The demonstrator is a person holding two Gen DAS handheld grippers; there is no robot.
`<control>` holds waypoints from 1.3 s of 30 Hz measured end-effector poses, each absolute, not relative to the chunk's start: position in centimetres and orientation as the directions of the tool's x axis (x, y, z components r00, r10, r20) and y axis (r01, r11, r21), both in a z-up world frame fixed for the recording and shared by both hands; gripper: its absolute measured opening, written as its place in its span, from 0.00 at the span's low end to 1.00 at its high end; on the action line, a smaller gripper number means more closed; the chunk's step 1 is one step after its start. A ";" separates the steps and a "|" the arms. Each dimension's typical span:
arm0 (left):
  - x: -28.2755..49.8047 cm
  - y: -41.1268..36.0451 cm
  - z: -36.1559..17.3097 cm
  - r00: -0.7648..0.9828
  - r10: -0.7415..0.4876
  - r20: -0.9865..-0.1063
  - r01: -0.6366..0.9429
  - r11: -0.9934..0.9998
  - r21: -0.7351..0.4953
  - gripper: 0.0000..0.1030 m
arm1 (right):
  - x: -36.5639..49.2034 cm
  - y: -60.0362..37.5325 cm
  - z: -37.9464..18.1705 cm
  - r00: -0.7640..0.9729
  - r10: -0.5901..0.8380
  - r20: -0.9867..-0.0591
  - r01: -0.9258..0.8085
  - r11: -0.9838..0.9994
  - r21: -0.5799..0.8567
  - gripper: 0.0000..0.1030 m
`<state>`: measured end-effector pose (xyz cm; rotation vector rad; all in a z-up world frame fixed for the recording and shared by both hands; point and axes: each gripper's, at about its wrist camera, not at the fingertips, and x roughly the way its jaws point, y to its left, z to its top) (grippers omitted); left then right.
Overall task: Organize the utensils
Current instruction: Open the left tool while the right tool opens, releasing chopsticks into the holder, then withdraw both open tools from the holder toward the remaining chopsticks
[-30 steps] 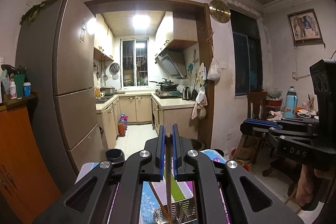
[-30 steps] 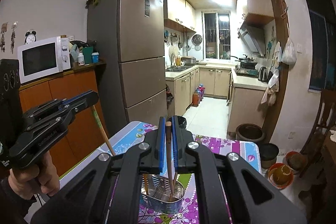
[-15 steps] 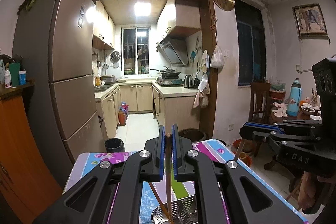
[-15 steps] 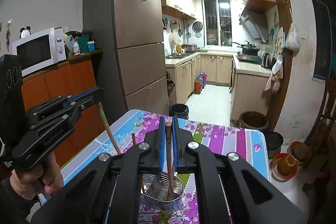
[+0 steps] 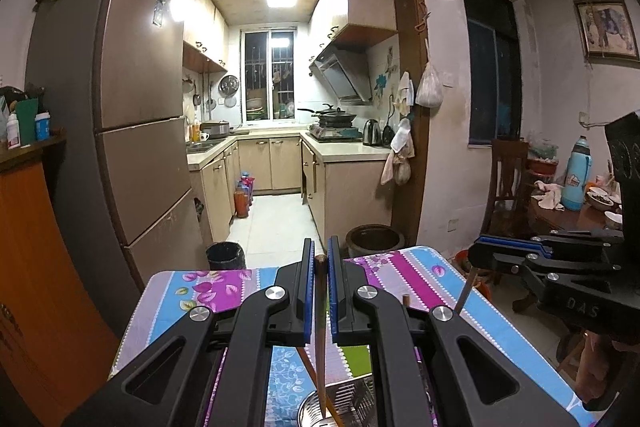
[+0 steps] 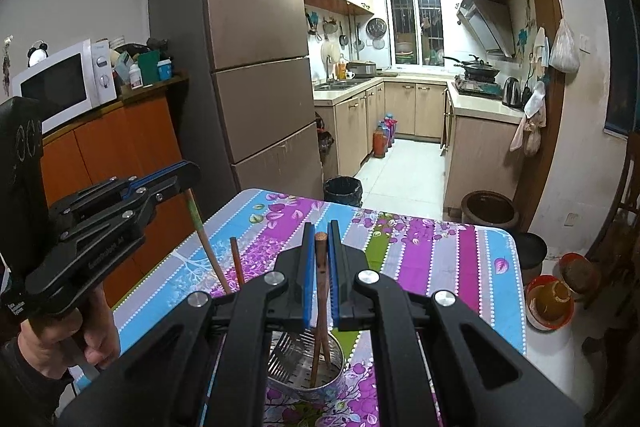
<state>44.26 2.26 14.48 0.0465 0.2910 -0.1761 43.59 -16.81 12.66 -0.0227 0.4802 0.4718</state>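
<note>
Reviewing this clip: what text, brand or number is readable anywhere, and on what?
"DAS": raised letters on the black right gripper body, in the left wrist view.
Embossed line on the black left gripper body: too blurred to read.
White microwave and blue thermos bottle labels: too small.

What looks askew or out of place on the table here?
Nothing is spilled or damaged. Each claw is shut on a chopstick: the left claw holds its chopstick slanted toward the metal holder, and the right claw holds its chopstick nearly upright, tip inside. A third chopstick leans beside them.
</note>
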 end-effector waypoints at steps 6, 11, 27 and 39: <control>45.4 2.7 13.9 0.943 -0.137 -0.303 0.149 0.989 0.017 0.27 | 44.1 -16.8 12.3 0.793 0.417 -0.444 -0.425 0.901 0.085 0.07; 45.6 3.0 13.8 0.949 -0.121 -0.290 0.130 0.991 0.013 0.50 | 43.9 -17.2 12.1 0.818 0.403 -0.411 -0.410 0.909 0.077 0.50; 42.7 4.1 14.2 0.962 -0.088 -0.259 0.094 0.995 0.011 0.62 | 41.1 -18.3 12.9 0.850 0.384 -0.360 -0.393 0.918 0.052 0.63; 30.8 6.0 13.8 0.977 -0.111 -0.180 0.117 0.993 0.025 0.79 | 29.5 -19.4 14.9 0.877 0.416 -0.240 -0.422 0.906 0.028 0.87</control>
